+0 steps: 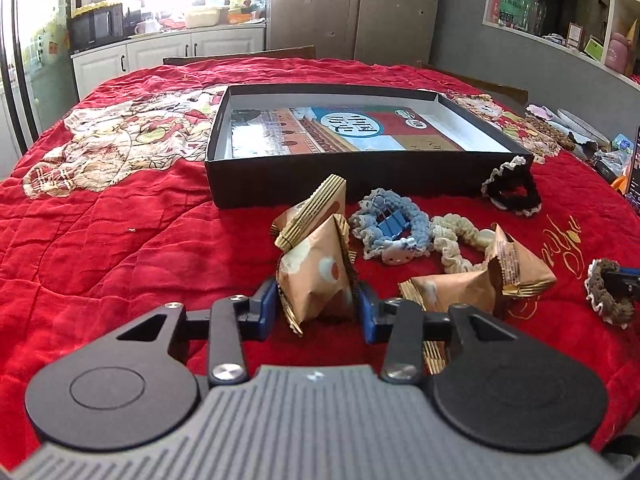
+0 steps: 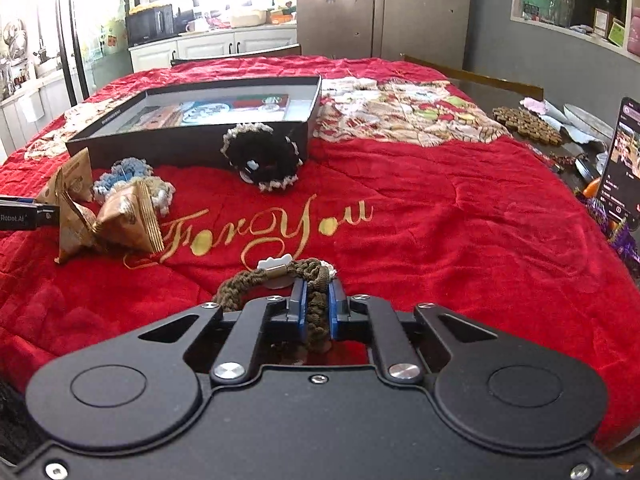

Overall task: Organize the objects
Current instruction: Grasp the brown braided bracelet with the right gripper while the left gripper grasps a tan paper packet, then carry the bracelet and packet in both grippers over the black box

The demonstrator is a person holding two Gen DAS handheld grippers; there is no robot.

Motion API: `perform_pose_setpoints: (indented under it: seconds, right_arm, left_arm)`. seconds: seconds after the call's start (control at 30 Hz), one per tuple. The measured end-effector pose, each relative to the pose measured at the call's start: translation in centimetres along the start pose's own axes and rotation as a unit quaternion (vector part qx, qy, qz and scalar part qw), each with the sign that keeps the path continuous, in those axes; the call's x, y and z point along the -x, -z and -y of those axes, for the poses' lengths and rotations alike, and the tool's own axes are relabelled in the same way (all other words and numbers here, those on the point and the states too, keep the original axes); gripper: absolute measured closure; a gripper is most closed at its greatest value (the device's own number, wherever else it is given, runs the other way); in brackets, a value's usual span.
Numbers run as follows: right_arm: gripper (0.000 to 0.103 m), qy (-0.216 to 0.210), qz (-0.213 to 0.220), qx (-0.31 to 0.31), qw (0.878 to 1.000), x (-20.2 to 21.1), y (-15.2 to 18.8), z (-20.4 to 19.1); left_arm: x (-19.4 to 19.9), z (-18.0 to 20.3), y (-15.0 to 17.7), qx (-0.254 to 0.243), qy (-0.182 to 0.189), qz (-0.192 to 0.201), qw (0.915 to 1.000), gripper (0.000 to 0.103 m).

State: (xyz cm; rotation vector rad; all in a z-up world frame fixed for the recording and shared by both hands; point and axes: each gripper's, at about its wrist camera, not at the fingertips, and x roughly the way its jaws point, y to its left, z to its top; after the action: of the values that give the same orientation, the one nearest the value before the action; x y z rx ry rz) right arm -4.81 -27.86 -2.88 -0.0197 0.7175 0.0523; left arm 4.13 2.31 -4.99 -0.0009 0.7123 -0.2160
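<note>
Blue-padded left tongs (image 1: pixel 317 300) clamped on tan snack packet (image 1: pixel 316 276), upright on red quilt (image 1: pixel 120 248); next, lift toward black box (image 1: pixel 280 184). Right tongs (image 2: pixel 316 308) clamped on olive crochet scrunchie (image 2: pixel 280 276), near "For You" lettering (image 2: pixel 260 232); box well apart, same carry needed.

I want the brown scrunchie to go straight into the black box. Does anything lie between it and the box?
Mostly clear red cloth. The right gripper holds the brown scrunchie; the black scrunchie leans against the black box front wall, so lift over it.
</note>
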Motion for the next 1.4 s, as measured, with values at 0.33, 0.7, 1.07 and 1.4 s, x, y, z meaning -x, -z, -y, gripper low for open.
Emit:
perform_pose_setpoints:
  seconds: [0.33, 0.7, 1.07, 1.4]
  right_arm:
    - [0.093, -0.022, 0.035, 0.012, 0.999, 0.8, -1.5, -0.7]
    - [0.093, -0.04, 0.079, 0.049, 0.995, 0.9, -5.6, -2.0]
    - [0.093, -0.055, 0.115, 0.063, 0.99, -1.0, -9.4, -3.2]
    - [0.093, -0.064, 0.133, 0.05, 0.988, -3.2, -12.3, -3.8]
  left_arm:
    - [2.0, 0.0, -0.5, -0.009, 0.005, 0.016, 0.9998, 0.059]
    - [4.0, 0.1, -2.5, -0.015, 0.017, 0.048, 0.9986, 0.059]
    - [3.5, -0.3, -5.2, -0.021, 0.017, 0.069, 0.9973, 0.059]
    - [1.1, -0.9, -8.0, -0.015, 0.004, 0.088, 0.996, 0.059]
